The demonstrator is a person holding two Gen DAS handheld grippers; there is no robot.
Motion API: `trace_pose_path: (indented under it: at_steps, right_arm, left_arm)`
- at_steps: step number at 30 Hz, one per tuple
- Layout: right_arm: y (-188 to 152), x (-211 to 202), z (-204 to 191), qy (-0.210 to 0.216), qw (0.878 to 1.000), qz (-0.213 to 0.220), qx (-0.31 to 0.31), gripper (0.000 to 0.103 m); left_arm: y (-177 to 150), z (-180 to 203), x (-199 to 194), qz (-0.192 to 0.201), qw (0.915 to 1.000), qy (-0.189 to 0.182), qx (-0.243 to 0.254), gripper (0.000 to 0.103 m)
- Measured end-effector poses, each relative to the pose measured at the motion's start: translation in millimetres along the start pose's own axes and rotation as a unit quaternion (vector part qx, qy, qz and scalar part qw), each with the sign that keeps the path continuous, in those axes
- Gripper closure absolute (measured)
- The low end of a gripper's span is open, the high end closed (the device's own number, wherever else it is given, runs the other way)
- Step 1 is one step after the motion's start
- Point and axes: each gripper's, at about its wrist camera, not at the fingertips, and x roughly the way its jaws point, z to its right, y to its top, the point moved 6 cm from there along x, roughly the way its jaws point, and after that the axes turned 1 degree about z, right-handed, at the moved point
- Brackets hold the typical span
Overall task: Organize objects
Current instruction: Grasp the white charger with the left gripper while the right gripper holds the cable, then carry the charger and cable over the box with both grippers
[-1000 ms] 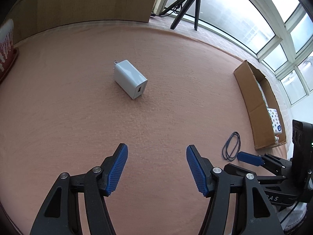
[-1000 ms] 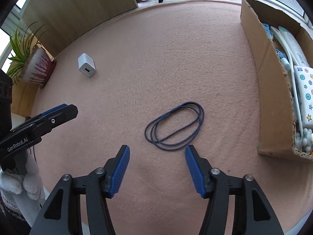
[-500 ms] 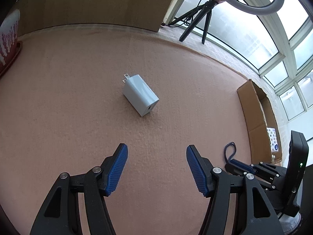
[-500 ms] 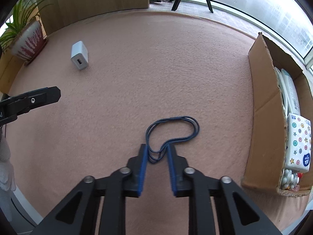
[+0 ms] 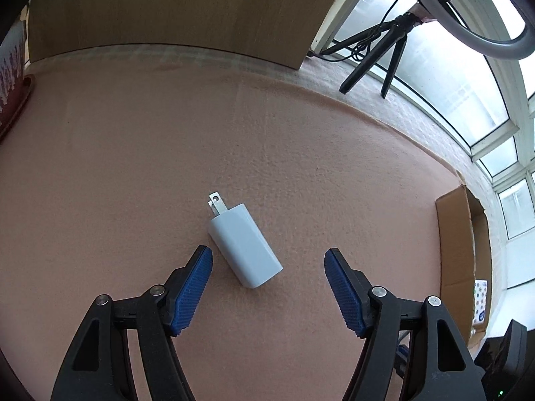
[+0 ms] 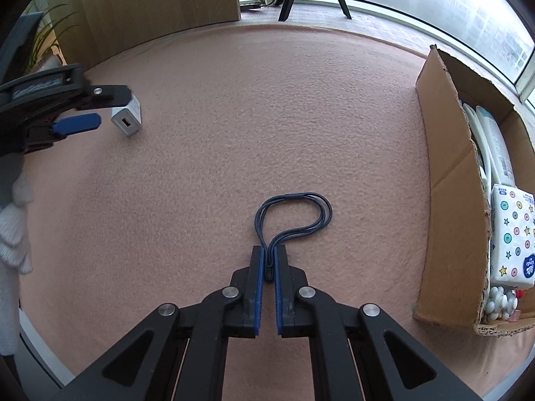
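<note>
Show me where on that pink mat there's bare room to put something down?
The widest bare stretch of the pink mat lies between the white charger and the cardboard box, beyond the blue cable. The box itself is packed full.

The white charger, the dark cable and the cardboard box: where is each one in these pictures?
white charger [image 5: 245, 247], left wrist view, on its broad top face.
dark cable [image 6: 302, 197], right wrist view, on the far bend of its loop.
cardboard box [image 6: 448, 173], right wrist view, on its near side wall.
</note>
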Motion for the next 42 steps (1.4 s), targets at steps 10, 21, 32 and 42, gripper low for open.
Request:
trace_pose_path:
  at_steps: [10, 21, 32, 42]
  right_arm:
    - [-2, -2, -1, 0.008, 1.000, 0.002, 0.002, 0.098]
    - [-2, -3, 1, 0.021, 1.000, 0.001, -0.002, 0.098]
    - [0, -11, 19, 0.045, 0.998, 0.010, 0.031, 0.099]
    - [4, -53, 29, 0.075, 0.994, 0.053, 0.052, 0.100]
  left_arm:
    - [6, -5, 17, 0.004, 0.9988, 0.044, 0.020, 0.038]
    - [4, -14, 16, 0.009, 0.9974, 0.050, 0.051, 0.078]
    - [-16, -22, 2, 0.008, 0.9983, 0.026, 0.052, 0.078]
    - [-31, 0, -30, 0.019, 0.9974, -0.003, 0.069, 0.078]
